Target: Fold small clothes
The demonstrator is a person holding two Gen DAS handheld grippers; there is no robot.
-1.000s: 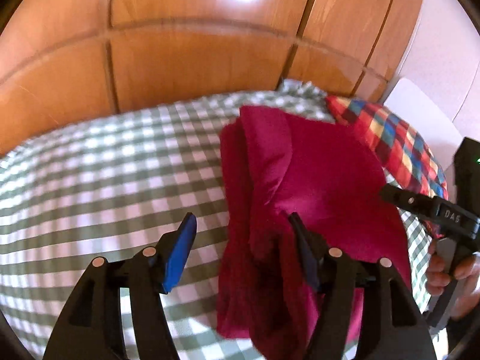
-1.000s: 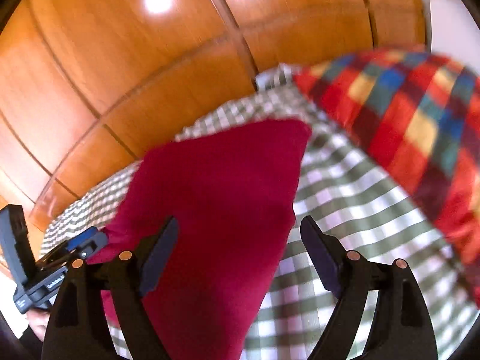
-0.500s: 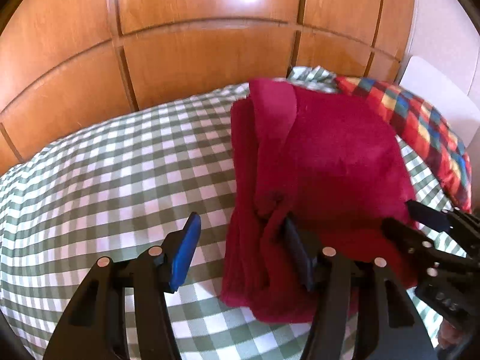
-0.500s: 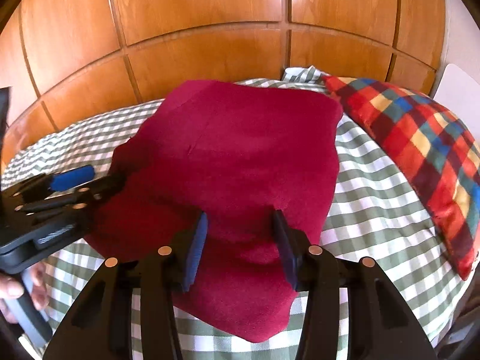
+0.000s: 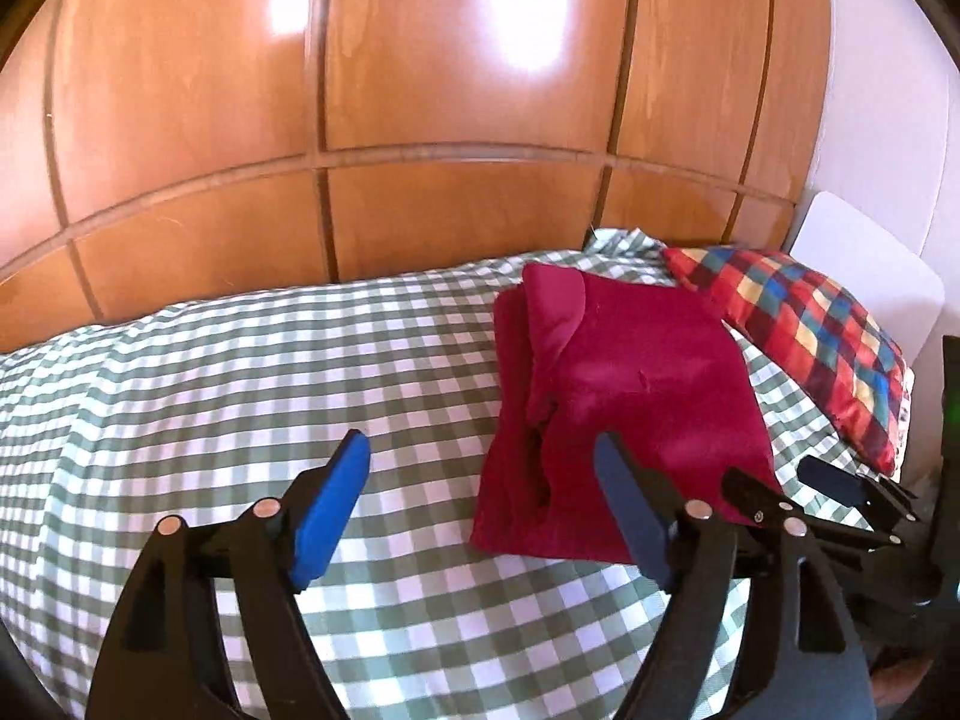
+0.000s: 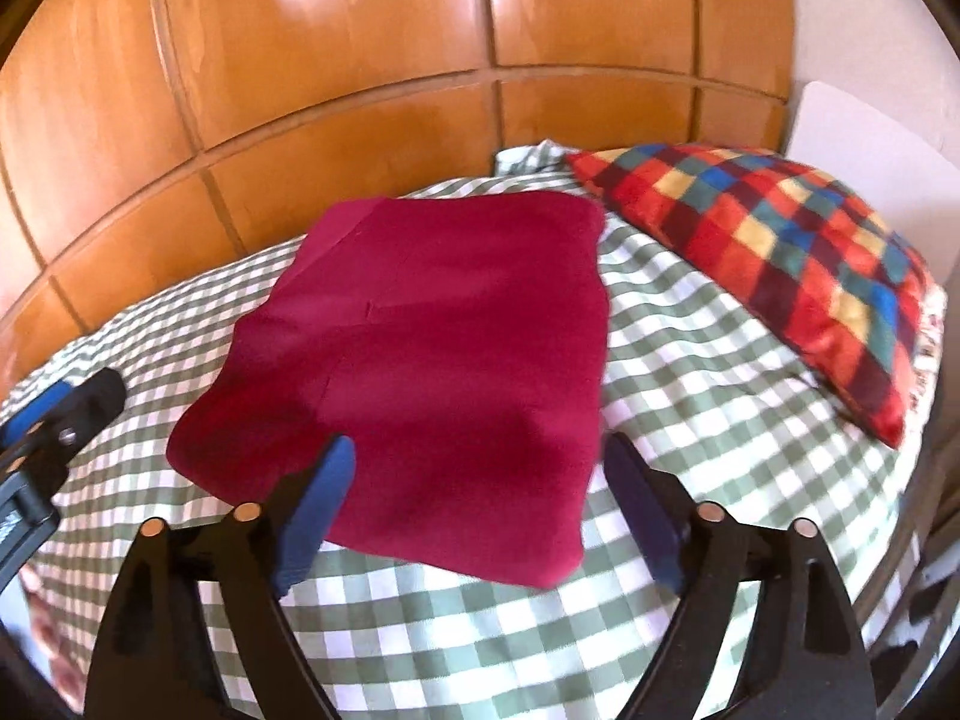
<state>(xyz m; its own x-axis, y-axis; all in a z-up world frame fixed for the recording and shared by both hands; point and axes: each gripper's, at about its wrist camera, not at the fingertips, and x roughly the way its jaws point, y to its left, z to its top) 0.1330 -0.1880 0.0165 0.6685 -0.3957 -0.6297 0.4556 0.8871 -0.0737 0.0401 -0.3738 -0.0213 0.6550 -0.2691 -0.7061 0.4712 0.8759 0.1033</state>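
Left gripper (image 5: 480,468): jaws spreading wider, released, nothing between the blue pads (image 5: 333,504); only green-and-white checked bedcover (image 5: 240,372) under the gap. Folded crimson garment (image 5: 612,396) ahead and to the right of the right-hand finger, flat on the bedcover, layered edges stacked along its left side. Multicoloured checked pillow (image 5: 804,324) farther right, beyond the garment. Wooden panelled headboard (image 5: 420,120) straight ahead, behind the bed. Right gripper (image 6: 474,474): jaws also opening, released, pads clear of the cloth; near edge of the garment (image 6: 432,330) lying just ahead, between and beyond the fingertips. Checked pillow (image 6: 768,252) ahead to the right, apart from the garment. Other gripper's tip (image 6: 72,402) at far left, over the bedcover (image 6: 690,372).
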